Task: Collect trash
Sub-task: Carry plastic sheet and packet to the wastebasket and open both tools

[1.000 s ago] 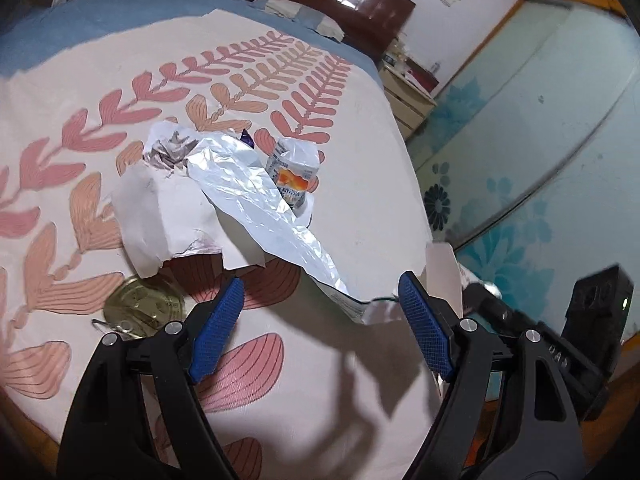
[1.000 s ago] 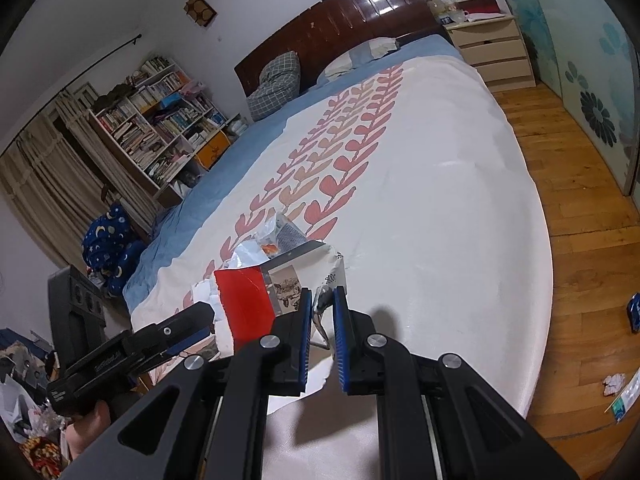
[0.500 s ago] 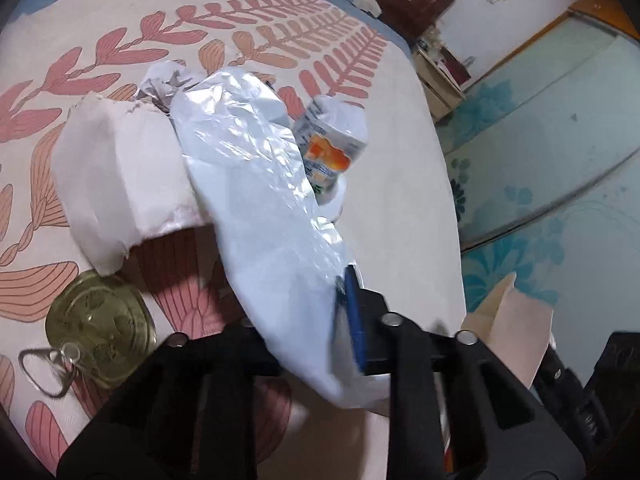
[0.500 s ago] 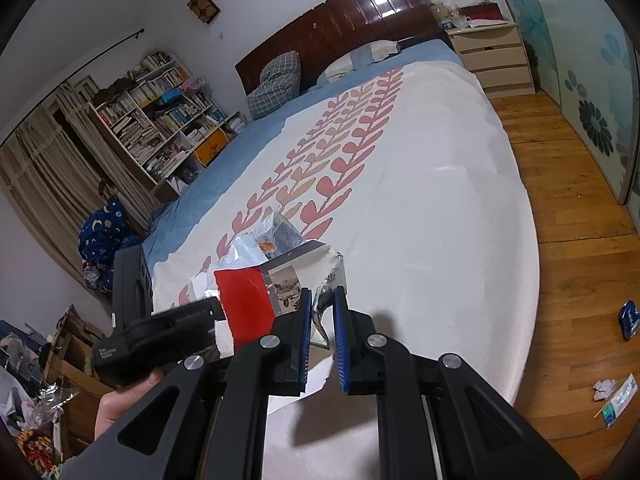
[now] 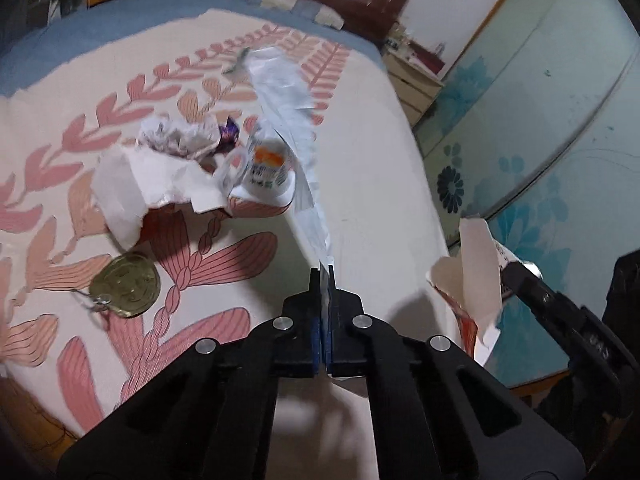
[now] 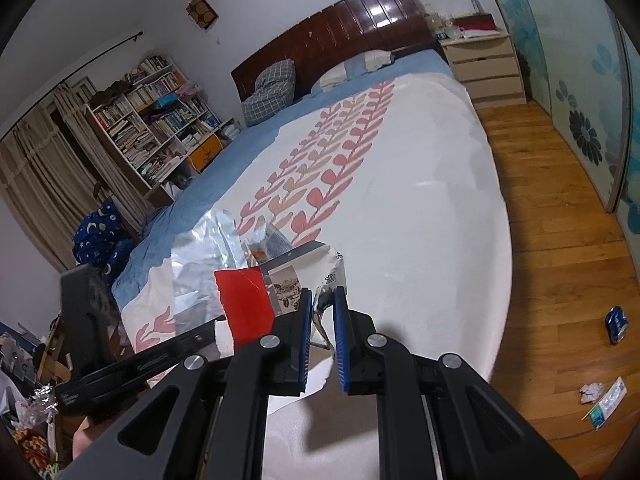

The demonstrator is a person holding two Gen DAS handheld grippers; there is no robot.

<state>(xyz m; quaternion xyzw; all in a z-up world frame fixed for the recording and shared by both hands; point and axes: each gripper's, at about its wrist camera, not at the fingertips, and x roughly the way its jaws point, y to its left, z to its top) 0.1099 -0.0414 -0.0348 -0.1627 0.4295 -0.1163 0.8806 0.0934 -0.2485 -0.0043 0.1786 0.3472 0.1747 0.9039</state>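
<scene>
My left gripper (image 5: 324,276) is pinched tight on the near edge of a long silver foil wrapper (image 5: 294,120), which rises edge-on from the jaws and stretches away over the bed (image 5: 372,168). My right gripper (image 6: 321,312) is closed narrowly on a torn red and white carton (image 6: 248,308), held just off the bed's near edge. To do this step well, I judge I should lift the wrapper slowly and straight up, so its trailing end clears the yogurt cup (image 5: 266,172) just beside it without toppling it, then carry it toward the carton. Further onto the bed from the cup lie crumpled white paper (image 5: 160,176) and a small purple wrapper (image 5: 229,138); a gold can lid (image 5: 126,284) with its pull ring sits nearer the bed's foot. Motion blur smears the wrapper's far end, so I cannot tell whether it touches the bed. The carton's opening is hidden from both views, and no bin is visible.
</scene>
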